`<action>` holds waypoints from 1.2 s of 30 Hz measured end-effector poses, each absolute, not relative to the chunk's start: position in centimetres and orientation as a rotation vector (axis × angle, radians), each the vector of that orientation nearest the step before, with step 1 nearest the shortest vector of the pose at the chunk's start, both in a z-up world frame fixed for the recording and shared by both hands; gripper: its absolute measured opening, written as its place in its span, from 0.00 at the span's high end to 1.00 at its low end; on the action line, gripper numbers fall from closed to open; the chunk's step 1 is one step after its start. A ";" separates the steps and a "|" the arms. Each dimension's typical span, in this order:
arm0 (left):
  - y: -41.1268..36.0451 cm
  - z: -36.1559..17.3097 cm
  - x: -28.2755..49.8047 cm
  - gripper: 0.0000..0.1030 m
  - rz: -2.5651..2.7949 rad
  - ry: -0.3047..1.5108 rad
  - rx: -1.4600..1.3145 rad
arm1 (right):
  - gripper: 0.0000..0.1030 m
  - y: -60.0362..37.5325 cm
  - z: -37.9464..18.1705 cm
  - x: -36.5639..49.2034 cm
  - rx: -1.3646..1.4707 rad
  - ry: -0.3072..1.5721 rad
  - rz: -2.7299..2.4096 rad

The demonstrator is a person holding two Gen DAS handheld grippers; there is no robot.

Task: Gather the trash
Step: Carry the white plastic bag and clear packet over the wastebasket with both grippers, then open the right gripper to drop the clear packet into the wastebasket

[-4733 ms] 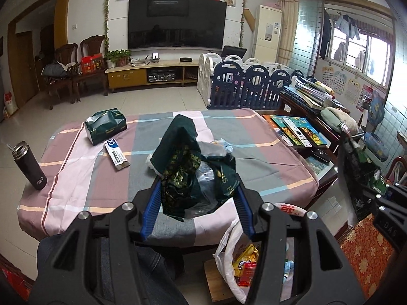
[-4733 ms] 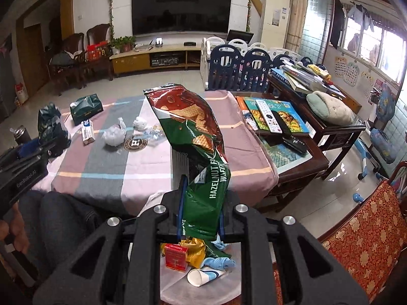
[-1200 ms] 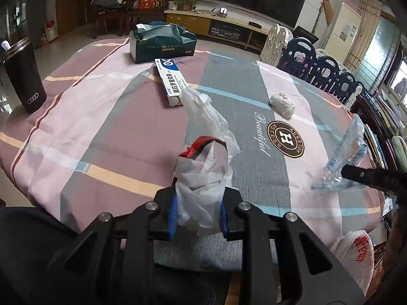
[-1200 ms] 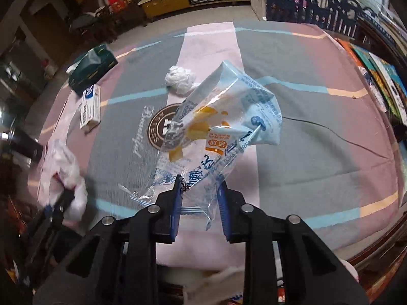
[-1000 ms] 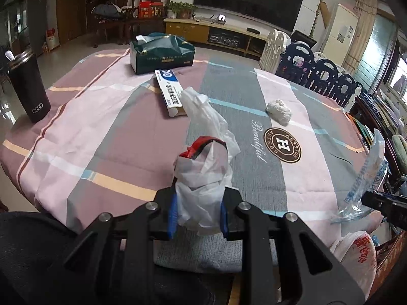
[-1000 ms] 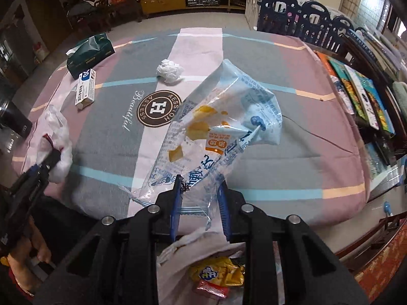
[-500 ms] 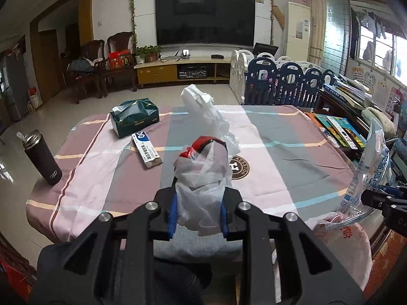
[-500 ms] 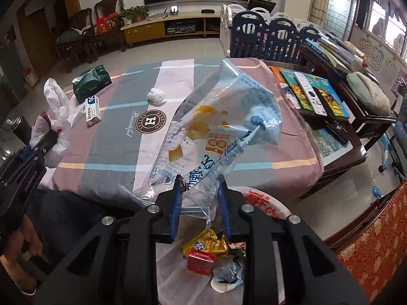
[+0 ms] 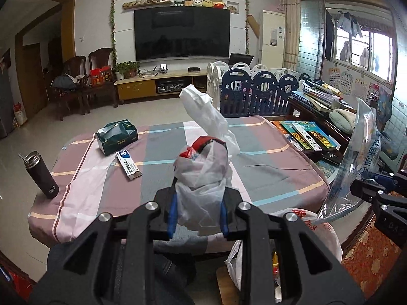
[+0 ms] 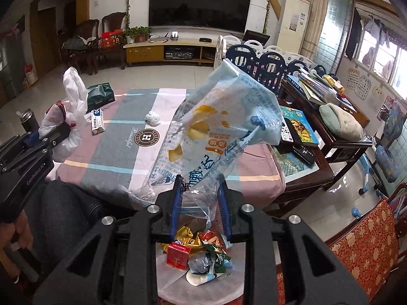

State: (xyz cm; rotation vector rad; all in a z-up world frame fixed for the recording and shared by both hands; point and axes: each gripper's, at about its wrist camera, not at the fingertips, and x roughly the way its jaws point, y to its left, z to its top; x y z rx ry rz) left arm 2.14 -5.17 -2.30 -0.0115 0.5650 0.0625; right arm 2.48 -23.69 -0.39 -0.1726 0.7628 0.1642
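My left gripper (image 9: 198,212) is shut on a crumpled white plastic bag (image 9: 203,178) with something red inside, held up over the near edge of the table (image 9: 279,178). A clear blue-printed bread bag (image 10: 218,132) stands up from my right gripper (image 10: 200,211), which is shut on its lower end. Directly below the right gripper lies the open white trash bag (image 10: 173,279), with a red carton, wrappers and a cup in it. From the left wrist view the trash bag (image 9: 328,233) shows low right, with the bread bag (image 9: 361,157) above it. A white paper ball (image 10: 152,117) rests on the tablecloth.
On the table stand a green tissue pack (image 9: 117,137), a white-blue box (image 9: 128,164) and a black tumbler (image 9: 42,176). A side table with books and remotes (image 10: 300,132) is at the right, a red patterned chair (image 10: 363,249) low right. A person's legs (image 10: 66,213) are beneath.
Both grippers have lifted and drawn back from the table with their bags. The right one now hangs over the open trash bag; the left one has rolled somewhat.
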 end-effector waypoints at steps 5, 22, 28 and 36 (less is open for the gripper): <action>-6.2 -2.1 1.7 0.74 0.039 0.570 0.002 | 0.74 -24.3 -0.3 1.9 -0.160 0.769 0.153; -6.5 -3.0 2.2 0.74 0.020 0.603 0.010 | 0.73 -24.7 -2.0 2.6 -0.147 0.831 0.148; -6.5 -3.1 2.3 0.74 0.020 0.607 0.007 | 0.73 -25.2 -4.0 3.1 -0.177 0.888 0.121; -6.5 -3.2 2.3 0.74 0.015 0.605 0.018 | 0.70 -26.4 -7.3 3.6 -0.190 1.002 0.095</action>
